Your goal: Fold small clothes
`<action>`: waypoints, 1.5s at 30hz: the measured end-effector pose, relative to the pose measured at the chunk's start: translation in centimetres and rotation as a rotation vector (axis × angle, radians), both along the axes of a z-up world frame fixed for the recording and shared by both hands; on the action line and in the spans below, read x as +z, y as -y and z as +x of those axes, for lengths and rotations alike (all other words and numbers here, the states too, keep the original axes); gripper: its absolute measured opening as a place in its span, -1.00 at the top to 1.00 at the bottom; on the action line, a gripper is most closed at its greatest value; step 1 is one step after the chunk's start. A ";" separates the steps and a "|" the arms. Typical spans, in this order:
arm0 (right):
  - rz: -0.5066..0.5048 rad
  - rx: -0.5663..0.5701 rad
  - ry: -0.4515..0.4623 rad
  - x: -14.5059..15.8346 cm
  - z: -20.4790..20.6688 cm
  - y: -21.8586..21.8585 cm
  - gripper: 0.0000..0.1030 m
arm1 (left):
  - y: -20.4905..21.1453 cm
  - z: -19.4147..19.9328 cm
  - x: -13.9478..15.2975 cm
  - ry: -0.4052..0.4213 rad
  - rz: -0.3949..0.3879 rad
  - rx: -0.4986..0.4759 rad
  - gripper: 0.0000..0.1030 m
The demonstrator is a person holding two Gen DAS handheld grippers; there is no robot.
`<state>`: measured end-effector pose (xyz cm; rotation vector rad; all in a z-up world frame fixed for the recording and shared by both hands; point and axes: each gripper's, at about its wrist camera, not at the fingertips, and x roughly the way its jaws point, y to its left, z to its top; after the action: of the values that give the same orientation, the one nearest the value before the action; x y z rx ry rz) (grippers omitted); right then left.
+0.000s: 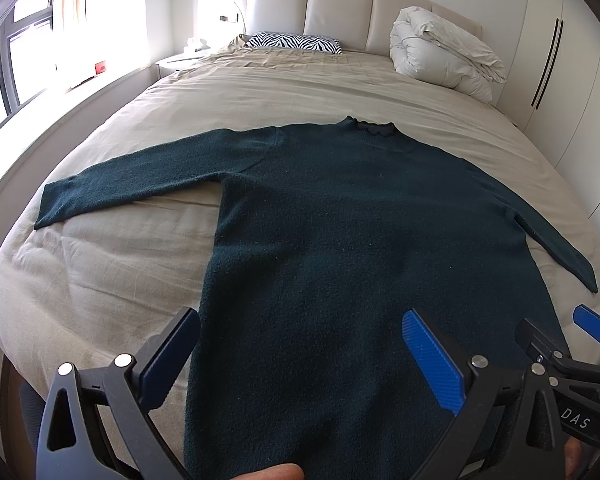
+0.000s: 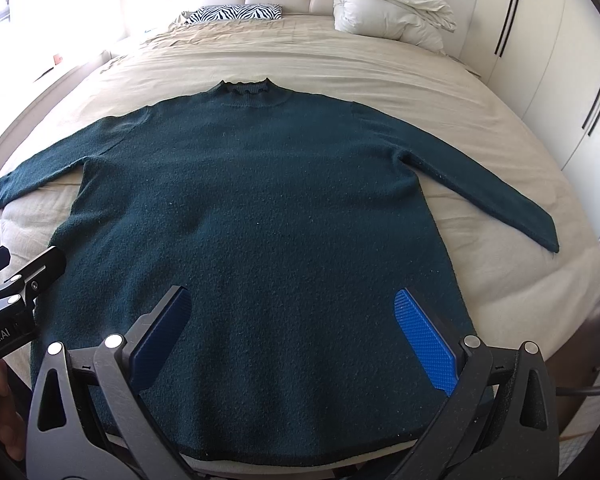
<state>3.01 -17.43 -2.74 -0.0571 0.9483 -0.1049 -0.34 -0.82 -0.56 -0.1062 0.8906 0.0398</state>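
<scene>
A dark green long-sleeved sweater lies flat and spread out on the bed, collar toward the headboard, both sleeves stretched out to the sides. It also shows in the right wrist view. My left gripper is open and empty, hovering above the sweater's lower left part near the hem. My right gripper is open and empty above the lower middle of the sweater, just beyond its hem. The right gripper also shows at the right edge of the left wrist view.
The bed has a beige sheet. A zebra-print pillow and a rolled white duvet lie by the padded headboard. White wardrobes stand on the right, a bright window on the left.
</scene>
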 end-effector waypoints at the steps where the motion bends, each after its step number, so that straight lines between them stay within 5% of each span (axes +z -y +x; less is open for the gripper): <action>1: -0.001 0.000 -0.001 0.0 0.0 0.0 -1.00 | -0.1 -0.1 0.1 0.001 -0.002 -0.001 -1.00; 14: -0.016 0.008 -0.014 -0.1 0.7 -1.0 -1.00 | -2.0 -0.4 0.8 0.066 -0.057 -0.003 -1.00; 24: 0.024 0.068 0.020 0.7 2.4 -3.2 -1.00 | -10.1 1.2 0.6 0.054 -0.363 0.031 -1.00; 29: 0.084 0.125 0.080 2.3 3.3 -5.1 -1.00 | -14.8 1.5 1.1 0.178 -0.473 0.072 -1.00; 31: 0.114 0.150 0.103 3.0 3.8 -6.1 -1.00 | -16.6 2.3 0.0 0.078 -0.509 0.096 -1.00; 33: 0.151 0.175 0.121 3.6 4.3 -7.1 -1.00 | -19.5 2.6 -1.0 0.056 -0.576 0.159 -1.00; 45: 0.354 0.287 0.108 2.8 8.6 -12.0 -1.00 | -39.5 2.7 -5.7 0.265 -0.812 0.645 -0.98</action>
<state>11.62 -5.44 0.02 0.1388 0.8306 0.3221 2.38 38.70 -6.24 -1.1302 0.5316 0.2580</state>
